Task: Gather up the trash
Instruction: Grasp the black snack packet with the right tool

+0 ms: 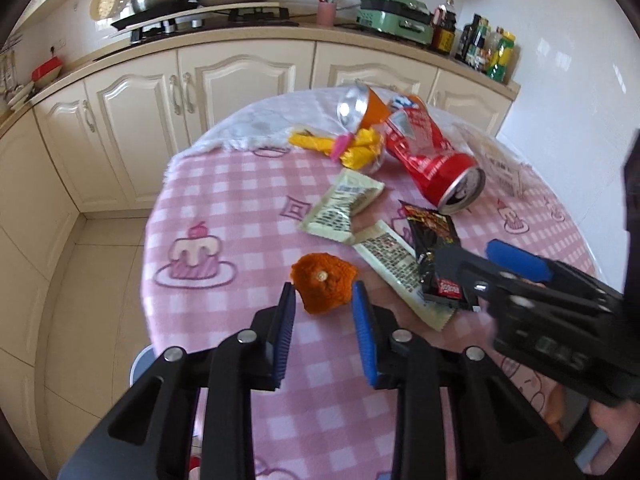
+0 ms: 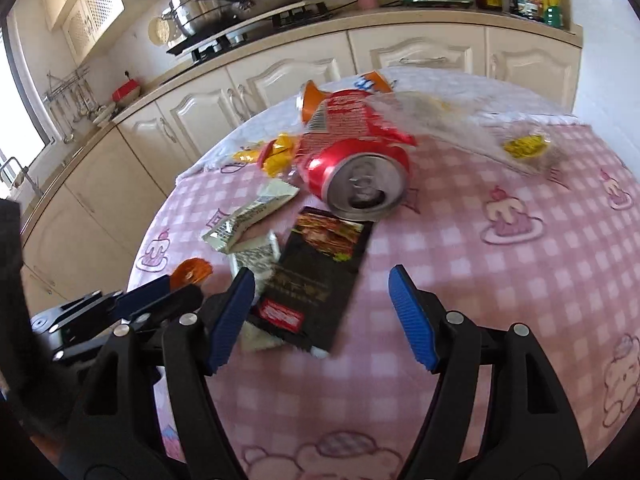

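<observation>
Trash lies scattered over a round table (image 1: 224, 216) draped in a pink-and-white checked fleece cloth printed with cakes. Nearest the left gripper (image 1: 324, 300) sits a curled piece of orange peel (image 1: 323, 287), resting on the cloth right between the tips of the two blue-padded fingers; the jaws stand moderately open on either side of it, and I cannot tell whether the pads touch it. They have hold of nothing.

Just beside the peel, to its right, a long cream-coloured printed wrapper (image 1: 394, 268) lies flat, and a second crumpled cream wrapper (image 1: 344, 208) sits a little farther back. A black foil snack packet with red lettering (image 2: 320, 276) overlaps the long wrapper. The right gripper (image 2: 320, 300) hovers above this packet with its jaws spread wide, its left blue pad (image 2: 234, 312) over the packet's near corner and the other pad well off to the side; it grips nothing.

Behind the packet lies a crushed red aluminium drink can (image 2: 352, 168) on its side, its top facing the right wrist camera. Farther back are a dented orange can (image 1: 362, 106), some crumpled yellow wrappers (image 1: 352, 148) and a clear plastic bag (image 2: 460, 124).

Beyond the table runs a cream kitchen counter (image 1: 248, 40) with steel pots on a gas hob (image 1: 208, 20).
</observation>
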A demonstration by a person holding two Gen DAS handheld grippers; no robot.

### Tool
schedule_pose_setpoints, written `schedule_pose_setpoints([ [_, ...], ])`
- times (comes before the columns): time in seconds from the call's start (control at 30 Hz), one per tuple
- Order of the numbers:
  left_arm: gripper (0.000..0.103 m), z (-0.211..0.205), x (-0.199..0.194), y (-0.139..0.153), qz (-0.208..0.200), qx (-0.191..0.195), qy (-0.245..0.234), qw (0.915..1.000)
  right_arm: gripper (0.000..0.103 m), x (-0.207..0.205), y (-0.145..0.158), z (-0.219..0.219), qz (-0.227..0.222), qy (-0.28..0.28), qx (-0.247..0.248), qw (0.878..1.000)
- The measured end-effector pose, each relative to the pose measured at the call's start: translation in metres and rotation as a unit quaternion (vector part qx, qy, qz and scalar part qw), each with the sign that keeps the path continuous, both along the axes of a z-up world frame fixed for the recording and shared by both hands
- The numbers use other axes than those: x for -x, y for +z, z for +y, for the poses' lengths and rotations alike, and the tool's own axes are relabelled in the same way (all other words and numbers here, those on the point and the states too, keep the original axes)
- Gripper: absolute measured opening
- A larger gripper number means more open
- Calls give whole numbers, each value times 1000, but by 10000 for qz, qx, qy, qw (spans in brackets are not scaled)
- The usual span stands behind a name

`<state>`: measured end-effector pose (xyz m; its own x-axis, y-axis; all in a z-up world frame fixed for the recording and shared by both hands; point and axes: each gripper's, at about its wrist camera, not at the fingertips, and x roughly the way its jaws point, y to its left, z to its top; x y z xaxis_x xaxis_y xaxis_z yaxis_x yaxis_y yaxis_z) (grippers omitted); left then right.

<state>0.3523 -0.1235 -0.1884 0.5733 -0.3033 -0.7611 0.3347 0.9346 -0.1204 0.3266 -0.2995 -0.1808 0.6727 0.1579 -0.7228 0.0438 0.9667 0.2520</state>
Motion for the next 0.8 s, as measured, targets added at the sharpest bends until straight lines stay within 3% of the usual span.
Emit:
schedule_pose_setpoints([
  [0.13,28,13,2,2,2,42,103,9999,69,-12,-6,5,174,-34,147,9997],
  [0.2,28,17,4,3,26,95,119,9999,53,-13,-7,6,197,-12,247,9995],
  [0.43,28,27,14,6,14,268,151,9995,28,0,-3,2,189,237,481,9984],
  [0.47,28,28,15,7,17,286,154,9995,16,4,0,2,138,248,491,9984],
  [0.67,28,37,31,17,-83,430,135,9989,7,31,14,7,-82,304,441,9985],
  [0.8,28,48,41,25,-137,595,150,9980,7,45,27,19,-259,406,489,9976],
])
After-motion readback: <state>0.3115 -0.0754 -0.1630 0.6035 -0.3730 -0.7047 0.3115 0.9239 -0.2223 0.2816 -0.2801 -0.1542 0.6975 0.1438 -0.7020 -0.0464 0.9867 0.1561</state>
